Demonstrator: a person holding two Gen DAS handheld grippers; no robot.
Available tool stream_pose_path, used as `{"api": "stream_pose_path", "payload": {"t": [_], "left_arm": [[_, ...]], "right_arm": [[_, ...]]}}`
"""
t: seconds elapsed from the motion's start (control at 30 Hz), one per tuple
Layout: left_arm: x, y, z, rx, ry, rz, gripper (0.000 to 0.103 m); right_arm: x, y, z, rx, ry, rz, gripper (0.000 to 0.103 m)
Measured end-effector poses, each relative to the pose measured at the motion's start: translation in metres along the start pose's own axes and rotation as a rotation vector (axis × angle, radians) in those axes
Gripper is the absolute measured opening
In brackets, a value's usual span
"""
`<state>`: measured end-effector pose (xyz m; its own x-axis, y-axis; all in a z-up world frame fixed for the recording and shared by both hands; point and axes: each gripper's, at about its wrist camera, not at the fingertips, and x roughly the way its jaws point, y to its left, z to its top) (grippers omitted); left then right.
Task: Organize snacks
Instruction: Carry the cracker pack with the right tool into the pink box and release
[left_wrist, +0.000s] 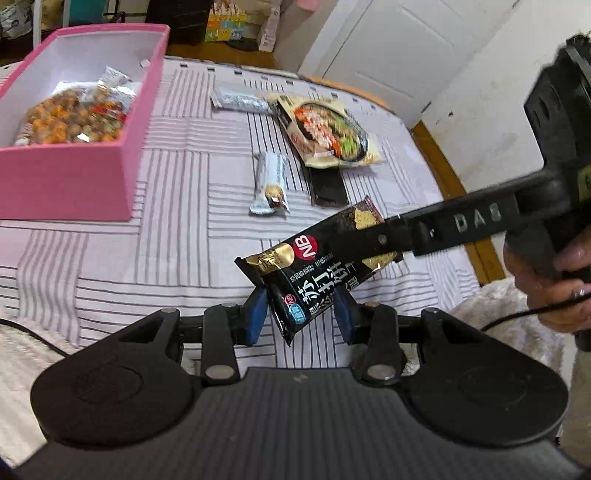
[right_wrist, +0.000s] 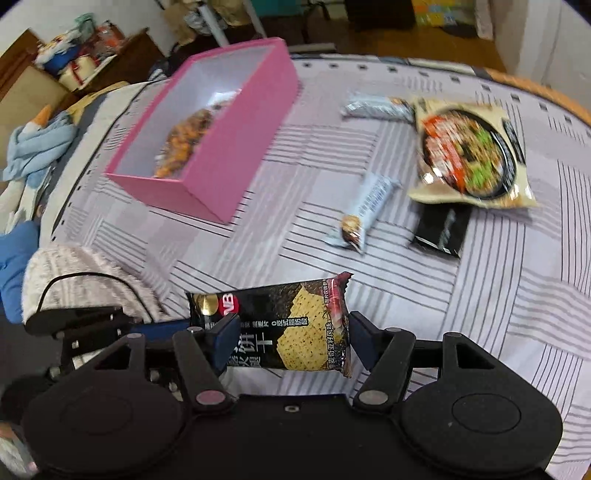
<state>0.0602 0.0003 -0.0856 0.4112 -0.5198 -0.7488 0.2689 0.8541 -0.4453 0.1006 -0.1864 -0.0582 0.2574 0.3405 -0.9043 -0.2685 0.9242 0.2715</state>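
A black soda cracker packet (left_wrist: 317, 262) hangs in the air above the striped cloth. My left gripper (left_wrist: 301, 314) has its blue pads on both sides of the packet's lower end. My right gripper reaches in from the right in the left wrist view and clamps the packet's other end. In the right wrist view the same packet (right_wrist: 280, 332) sits between the right gripper's (right_wrist: 291, 341) fingers, with the left gripper's blue pad (right_wrist: 162, 326) at its left end. The pink box (left_wrist: 74, 173) (right_wrist: 236, 162) holds bagged snacks.
On the striped tablecloth (left_wrist: 177, 236) lie two grey snack bars (left_wrist: 271, 186) (left_wrist: 240, 100), a noodle packet (left_wrist: 325, 129) and a black packet (left_wrist: 327, 188) under it. They also show in the right wrist view: a bar (right_wrist: 365, 210), the noodle packet (right_wrist: 469, 155). A fluffy cushion (right_wrist: 74, 280) is at the near edge.
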Motion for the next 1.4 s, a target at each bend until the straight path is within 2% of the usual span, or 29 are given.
{"api": "stream_pose_path", "payload": {"t": [0.3, 0.43, 0.5, 0.63, 0.7, 0.8, 0.9, 1.07, 1.2, 1.4], "left_arm": [[-0.056, 0.031, 0.023, -0.025, -0.098, 0.004, 0.037], [-0.076, 0.051, 0.032, -0.03, -0.134, 0.028, 0.039], [-0.086, 0.068, 0.036, -0.056, -0.155, 0.039, 0.039], [-0.098, 0.096, 0.049, -0.078, -0.196, 0.098, 0.039], [-0.099, 0.11, 0.058, -0.089, -0.212, 0.12, 0.039], [-0.094, 0.131, 0.075, -0.107, -0.235, 0.161, 0.039], [-0.085, 0.15, 0.09, -0.112, -0.239, 0.182, 0.039], [-0.061, 0.173, 0.107, -0.122, -0.188, 0.218, 0.039], [-0.046, 0.181, 0.111, -0.118, -0.158, 0.248, 0.04], [-0.045, 0.186, 0.112, -0.135, -0.159, 0.252, 0.041]], "right_arm": [[-0.012, 0.048, 0.031, -0.068, -0.063, 0.04, 0.072], [-0.006, 0.067, 0.05, -0.065, -0.11, 0.112, 0.071], [0.001, 0.074, 0.061, -0.066, -0.122, 0.158, 0.068], [0.02, 0.084, 0.087, -0.055, -0.144, 0.179, 0.055], [0.033, 0.087, 0.1, -0.037, -0.147, 0.181, 0.048], [0.052, 0.09, 0.116, -0.024, -0.141, 0.17, 0.044], [0.069, 0.094, 0.126, -0.016, -0.132, 0.149, 0.044], [0.087, 0.104, 0.135, -0.037, -0.113, 0.094, 0.044], [0.096, 0.11, 0.138, -0.061, -0.121, 0.055, 0.049], [0.099, 0.112, 0.14, -0.078, -0.144, 0.032, 0.053]]}}
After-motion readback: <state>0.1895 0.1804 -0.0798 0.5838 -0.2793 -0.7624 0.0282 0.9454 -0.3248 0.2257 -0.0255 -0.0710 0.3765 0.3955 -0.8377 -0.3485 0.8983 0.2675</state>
